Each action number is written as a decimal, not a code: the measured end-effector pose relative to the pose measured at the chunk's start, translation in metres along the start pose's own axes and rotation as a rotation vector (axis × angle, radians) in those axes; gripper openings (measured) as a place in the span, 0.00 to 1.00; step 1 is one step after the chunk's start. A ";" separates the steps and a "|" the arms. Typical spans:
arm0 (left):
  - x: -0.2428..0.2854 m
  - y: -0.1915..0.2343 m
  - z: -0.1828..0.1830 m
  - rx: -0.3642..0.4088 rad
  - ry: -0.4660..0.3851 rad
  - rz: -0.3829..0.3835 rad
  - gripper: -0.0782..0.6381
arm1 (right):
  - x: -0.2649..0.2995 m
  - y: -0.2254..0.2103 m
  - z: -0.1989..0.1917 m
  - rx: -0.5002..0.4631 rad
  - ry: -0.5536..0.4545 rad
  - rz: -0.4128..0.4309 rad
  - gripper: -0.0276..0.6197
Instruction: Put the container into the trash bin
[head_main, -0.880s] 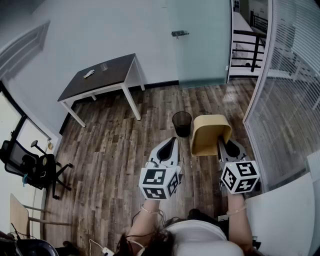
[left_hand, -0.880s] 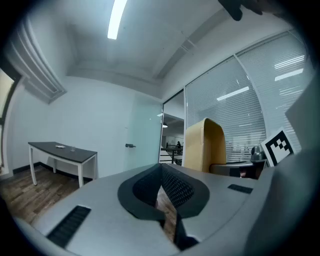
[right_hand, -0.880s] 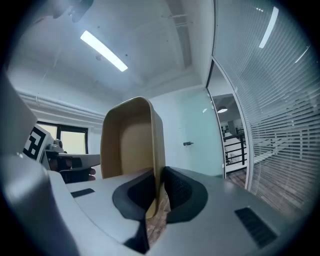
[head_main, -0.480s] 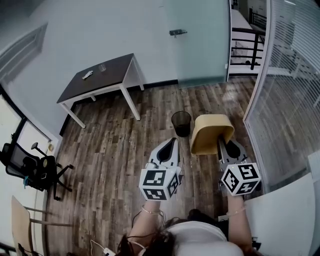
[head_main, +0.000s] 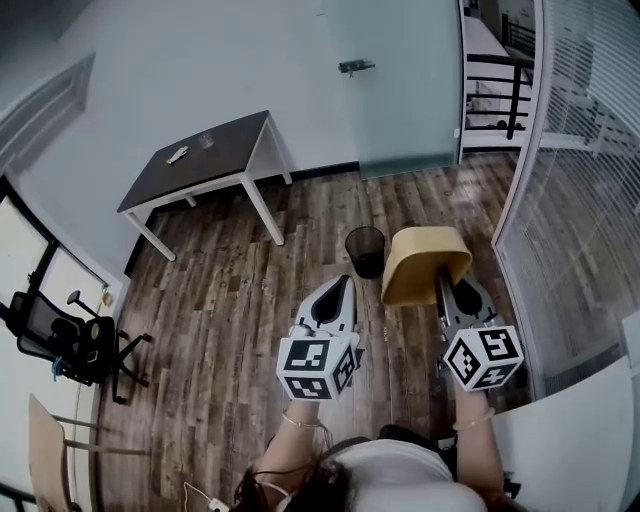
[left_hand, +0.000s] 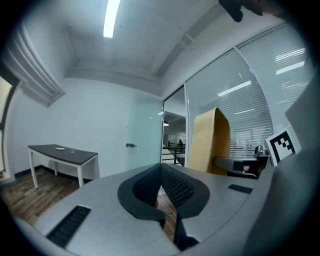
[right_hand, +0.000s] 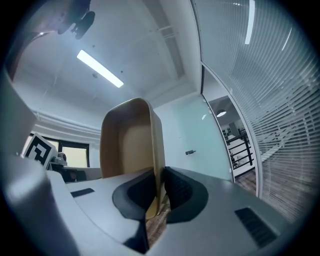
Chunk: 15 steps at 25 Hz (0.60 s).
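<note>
Right gripper (head_main: 446, 290) pinches the container (head_main: 425, 262) wall; left gripper (head_main: 346, 284) is closed, empty. Released early, the container could miss the bin (head_main: 365, 250) at centre.

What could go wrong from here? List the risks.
1. The right gripper pinches only one thin wall of the tan rectangular paper container; it could slip or swing.
2. The round black mesh trash bin looks narrow beside the container; dropped flat, it may catch the rim or tip the bin.
</note>
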<state>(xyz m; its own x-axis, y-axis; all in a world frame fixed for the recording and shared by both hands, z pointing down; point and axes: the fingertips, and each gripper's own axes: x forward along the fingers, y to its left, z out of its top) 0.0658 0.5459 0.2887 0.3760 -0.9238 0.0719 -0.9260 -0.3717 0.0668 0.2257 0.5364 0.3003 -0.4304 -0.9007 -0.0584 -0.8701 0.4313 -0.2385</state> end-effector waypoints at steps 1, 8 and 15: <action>0.005 -0.001 0.000 -0.003 0.002 0.000 0.13 | 0.004 -0.005 0.000 0.002 0.003 0.001 0.09; 0.031 0.010 0.001 -0.021 0.022 0.005 0.13 | 0.034 -0.022 -0.001 0.021 0.029 -0.003 0.09; 0.082 0.045 -0.001 -0.035 0.034 -0.022 0.13 | 0.100 -0.032 -0.013 0.026 0.072 0.011 0.09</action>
<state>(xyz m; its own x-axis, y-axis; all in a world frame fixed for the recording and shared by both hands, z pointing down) 0.0549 0.4540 0.2986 0.3976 -0.9117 0.1039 -0.9160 -0.3877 0.1029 0.2068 0.4330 0.3148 -0.4569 -0.8895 0.0082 -0.8590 0.4388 -0.2636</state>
